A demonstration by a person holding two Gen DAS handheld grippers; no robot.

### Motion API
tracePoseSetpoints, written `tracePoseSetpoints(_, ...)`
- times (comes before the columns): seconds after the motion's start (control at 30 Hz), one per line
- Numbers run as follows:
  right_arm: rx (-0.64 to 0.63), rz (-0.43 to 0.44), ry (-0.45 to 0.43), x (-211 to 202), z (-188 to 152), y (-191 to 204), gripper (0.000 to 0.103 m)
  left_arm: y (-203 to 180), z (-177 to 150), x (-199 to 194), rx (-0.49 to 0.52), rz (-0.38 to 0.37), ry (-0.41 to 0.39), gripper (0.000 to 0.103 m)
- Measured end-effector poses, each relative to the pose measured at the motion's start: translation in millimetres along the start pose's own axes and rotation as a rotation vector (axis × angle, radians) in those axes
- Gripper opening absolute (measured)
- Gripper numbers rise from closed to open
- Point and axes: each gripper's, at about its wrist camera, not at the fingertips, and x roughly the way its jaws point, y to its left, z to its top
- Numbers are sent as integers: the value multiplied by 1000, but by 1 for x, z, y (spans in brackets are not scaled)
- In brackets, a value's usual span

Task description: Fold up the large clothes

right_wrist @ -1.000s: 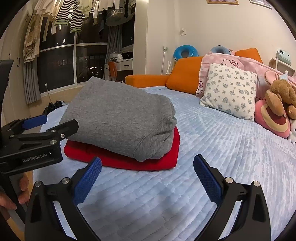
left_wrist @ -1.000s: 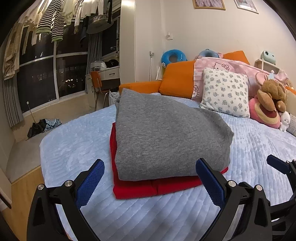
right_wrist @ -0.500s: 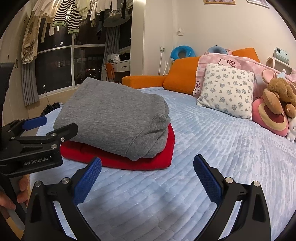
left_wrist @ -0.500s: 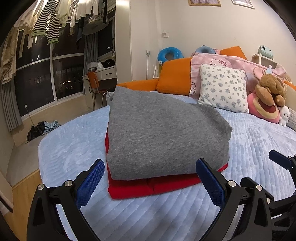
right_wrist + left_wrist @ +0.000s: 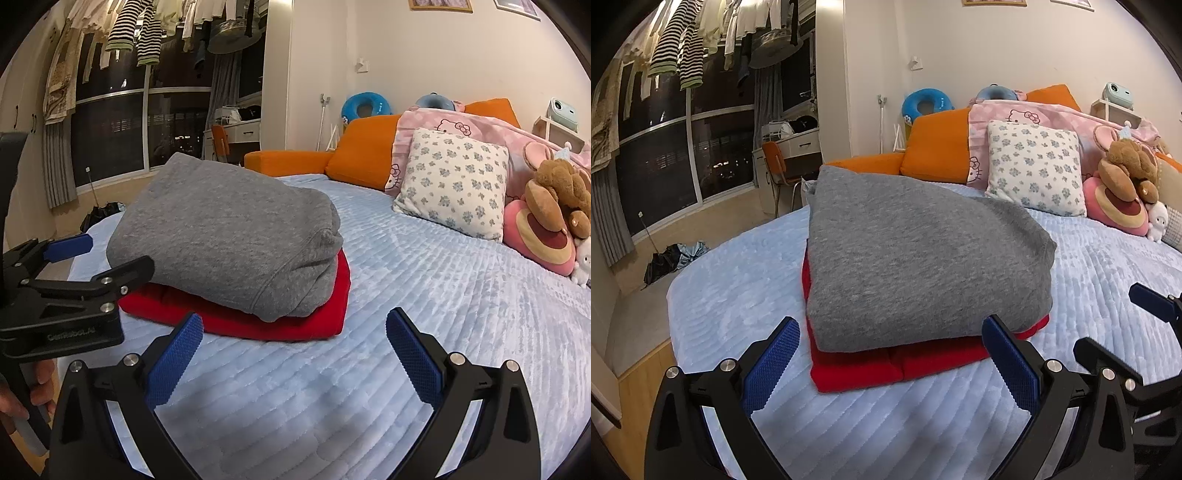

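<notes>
Bed [image 5: 746,280], light blue quilted cover, is filling most of both views and carrying everything else.

Orange cushions [image 5: 938,147] are standing along the far edge, with a pink cartoon-print pillow [image 5: 1034,114] leaning against them. A floral pillow [image 5: 1036,168] is propped upright in front of the pink one. Plush toys [image 5: 1126,184] are piled at the right, beside the pillows.

Grey sweatshirt [image 5: 916,254], folded, is lying on top of a folded red garment [image 5: 886,363]. The stack is sitting toward the left-middle of the bed, well apart from the pillows. The red one is showing as a rim at the near and right edges under the grey. In the right wrist view the grey sweatshirt [image 5: 229,236] is showing its rolled, bulky edge facing right, overhanging the red garment [image 5: 325,317] slightly.

Left gripper [image 5: 886,365] is hovering just in front of the stack, fingers spread wide, blue pads [image 5: 772,365] clear of the cloth, nothing between them. From the right wrist it is appearing at the left edge [image 5: 99,251], held by a hand [image 5: 37,384] low on the grip.

Right gripper [image 5: 295,354] is hanging over bare quilt to the right of the stack, fingers likewise released and empty.

No bins or baskets are showing near the stack; a small shelf [image 5: 1115,109] on the wall is holding a pale green device.
</notes>
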Motion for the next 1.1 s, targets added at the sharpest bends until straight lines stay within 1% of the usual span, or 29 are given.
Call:
tracePoseSetpoints(0.4,5,-9,-6,2,7,2,98,8,-10,-3,21,44,2,100)
tracePoseSetpoints(0.8,9,-24,-7,1,8,4,98,6,-12,-2,9,7,12,100)
tracePoseSetpoints(0.97,11,-21,-4,1,10,5,98,5,-10,-4,20,12,-4,100)
tracePoseSetpoints(1.1,12,-16,0,1,9,5,98,6,-10,-9,8,-2,-27,100)
